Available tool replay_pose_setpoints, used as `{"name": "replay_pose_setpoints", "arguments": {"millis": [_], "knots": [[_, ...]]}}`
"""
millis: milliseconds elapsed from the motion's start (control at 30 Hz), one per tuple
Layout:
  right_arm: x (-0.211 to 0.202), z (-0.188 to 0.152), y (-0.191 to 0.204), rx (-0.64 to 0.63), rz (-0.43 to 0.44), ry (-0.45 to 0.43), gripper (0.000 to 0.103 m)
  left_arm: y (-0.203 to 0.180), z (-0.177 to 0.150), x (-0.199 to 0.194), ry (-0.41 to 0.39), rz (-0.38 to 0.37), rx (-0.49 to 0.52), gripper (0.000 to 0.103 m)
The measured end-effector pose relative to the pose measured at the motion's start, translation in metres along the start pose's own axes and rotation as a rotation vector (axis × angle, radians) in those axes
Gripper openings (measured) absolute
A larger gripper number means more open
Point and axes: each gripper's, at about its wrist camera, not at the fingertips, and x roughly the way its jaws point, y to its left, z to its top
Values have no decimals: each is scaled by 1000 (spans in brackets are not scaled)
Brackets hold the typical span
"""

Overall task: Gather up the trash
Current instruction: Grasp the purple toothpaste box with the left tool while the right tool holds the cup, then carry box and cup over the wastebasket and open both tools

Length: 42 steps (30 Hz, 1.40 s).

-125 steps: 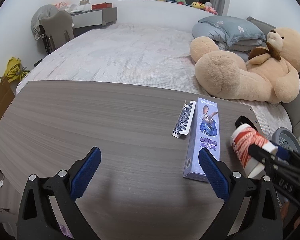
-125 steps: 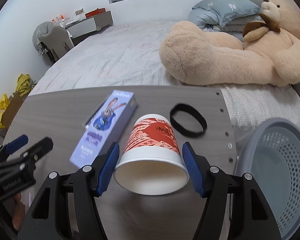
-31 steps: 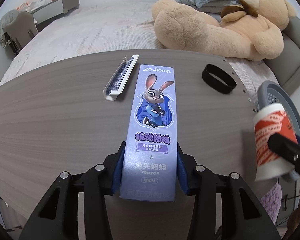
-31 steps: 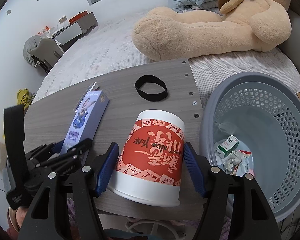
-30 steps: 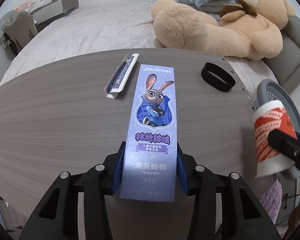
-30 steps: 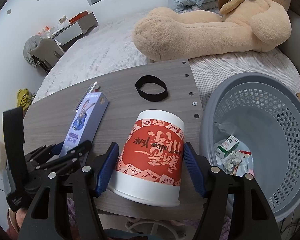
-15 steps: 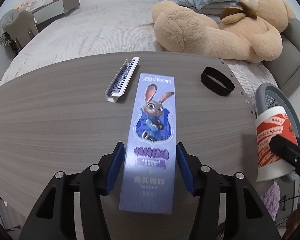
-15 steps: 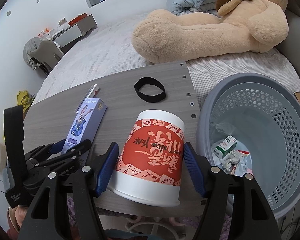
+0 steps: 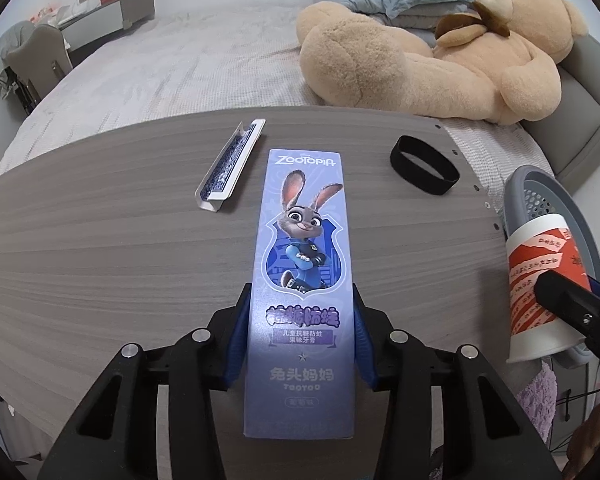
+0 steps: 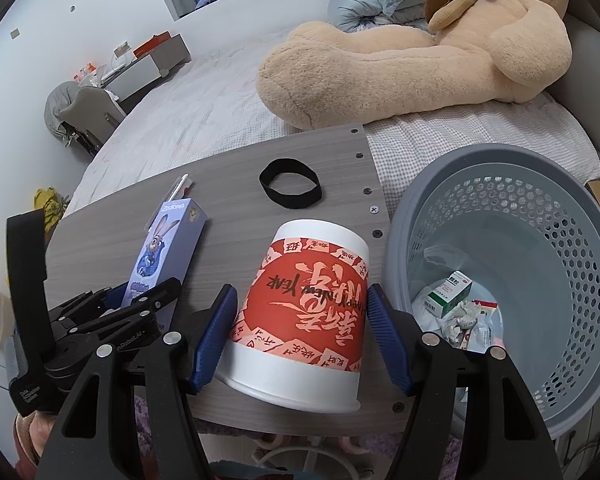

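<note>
Off to the left of my left gripper, ahead on the wood-grain table, lies a narrow open white tray with a blue patterned lining, apart from everything else. My left gripper is clamped on the near half of the purple Zootopia toothpaste box, its blue pads pressed against the box's two long sides; the box runs straight ahead from the jaws, above the table. Ahead and to the right of that box a black elastic band lies flat near the table's right edge.

Further right, my right gripper grips a red-and-white paper cup by its sides. The cup is tipped with its open rim toward me and its base pointing away, held over the table's right corner. From the right wrist view my left gripper and its box sit just to the left of the cup.

Right of the cup, just past the table edge and lower down, stands the grey perforated basket, with a small green-and-white carton and crumpled wrappers at its bottom. Beyond the table a large tan teddy bear lies on the bed.
</note>
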Motion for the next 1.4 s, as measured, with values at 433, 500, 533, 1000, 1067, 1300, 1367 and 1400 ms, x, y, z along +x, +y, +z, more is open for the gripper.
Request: {"name": "replay_pose_setpoints", "arguments": {"millis": [433, 500, 533, 1000, 1067, 1300, 1367, 1400], "knots": [[-30, 8, -58, 65, -35, -77, 64, -78, 26, -28, -96, -19, 137, 43], [-37, 7, -76, 86, -59, -89, 64, -97, 29, -28, -98, -42, 169, 43], [-42, 6, -88, 101, -74, -96, 64, -108, 30, -27, -97, -55, 187, 43], [-69, -25, -207, 276, -189, -130, 64, -230, 22, -10, -57, -188, 405, 43], [-69, -27, -215, 286, -183, -131, 64, -239, 22, -6, -45, -199, 416, 43], [-66, -23, -225, 291, -161, -148, 65, -250, 28, 1, -29, -204, 410, 52], [-67, -22, -226, 288, -163, -157, 70, -249, 30, 0, -45, -186, 400, 61], [-68, -22, -226, 289, -165, -162, 73, -248, 31, -1, -51, -179, 396, 62]]}}
